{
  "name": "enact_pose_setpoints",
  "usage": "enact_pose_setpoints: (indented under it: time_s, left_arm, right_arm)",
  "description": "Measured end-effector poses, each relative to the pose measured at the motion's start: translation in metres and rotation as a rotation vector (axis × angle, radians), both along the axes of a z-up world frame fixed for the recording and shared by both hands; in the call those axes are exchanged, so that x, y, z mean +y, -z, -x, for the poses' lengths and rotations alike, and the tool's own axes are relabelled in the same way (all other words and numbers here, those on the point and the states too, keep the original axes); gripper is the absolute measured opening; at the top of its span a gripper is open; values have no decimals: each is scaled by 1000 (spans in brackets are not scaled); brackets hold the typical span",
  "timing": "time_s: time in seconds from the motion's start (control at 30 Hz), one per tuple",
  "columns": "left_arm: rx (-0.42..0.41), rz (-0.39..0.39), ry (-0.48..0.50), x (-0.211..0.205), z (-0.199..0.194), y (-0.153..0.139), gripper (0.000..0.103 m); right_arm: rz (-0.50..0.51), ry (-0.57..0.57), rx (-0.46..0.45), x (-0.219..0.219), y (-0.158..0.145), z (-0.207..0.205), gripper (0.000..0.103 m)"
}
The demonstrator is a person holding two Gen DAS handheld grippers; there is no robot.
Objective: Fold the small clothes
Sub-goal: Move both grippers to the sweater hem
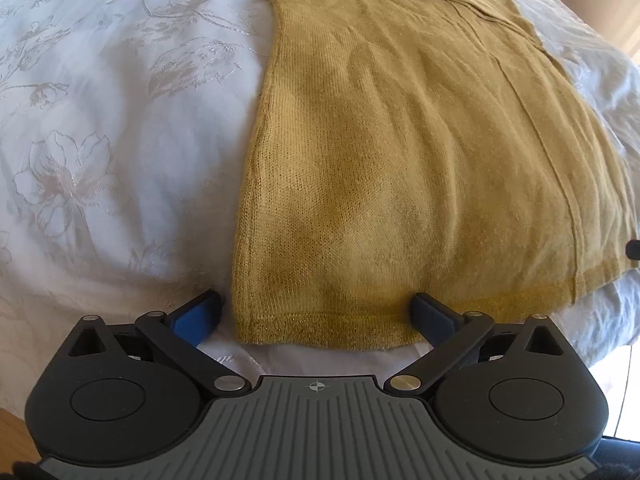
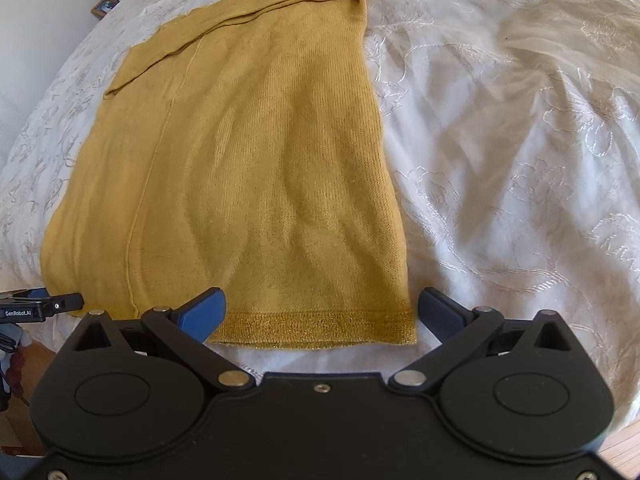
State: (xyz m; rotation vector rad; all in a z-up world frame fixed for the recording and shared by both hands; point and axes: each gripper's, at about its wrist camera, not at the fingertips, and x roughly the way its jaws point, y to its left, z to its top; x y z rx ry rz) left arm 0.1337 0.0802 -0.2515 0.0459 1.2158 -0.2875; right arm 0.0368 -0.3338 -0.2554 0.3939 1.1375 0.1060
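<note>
Hovering wide-fingered at the near hem of the mustard knit garment (image 1: 400, 160) on the bed (image 1: 100, 120), left gripper (image 1: 316, 316) and right gripper (image 2: 320, 312) are needing level, matched corner pinches.

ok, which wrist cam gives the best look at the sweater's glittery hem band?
Right wrist: the hem band of the mustard sweater runs sharp between the open right gripper. Left wrist shows the hem too, but duller, between the open left gripper.

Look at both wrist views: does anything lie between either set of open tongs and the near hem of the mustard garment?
Nothing visible does. The left tongs and right tongs both stand open at the mustard garment hem, with only white bedspread around it.
</note>
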Motion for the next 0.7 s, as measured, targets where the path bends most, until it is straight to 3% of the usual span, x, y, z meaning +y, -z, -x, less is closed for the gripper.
enact_pose_setpoints:
  time_s: [0.17,0.33,0.5,0.7]
  left_arm:
    - [-29,16,0,5,4,-3,99]
    - [-66,30,13,17,10,-10,78]
    - [-100,40,32,27,15,-20,63]
    - [-155,62,83,22,17,-33,63]
  right_arm:
    - [-22,6,9,3,7,-2,103]
    - [-22,8,2,4,9,-2,103]
    - [-30,4,-7,2,11,-1,103]
    - [-33,3,5,1,10,-2,103]
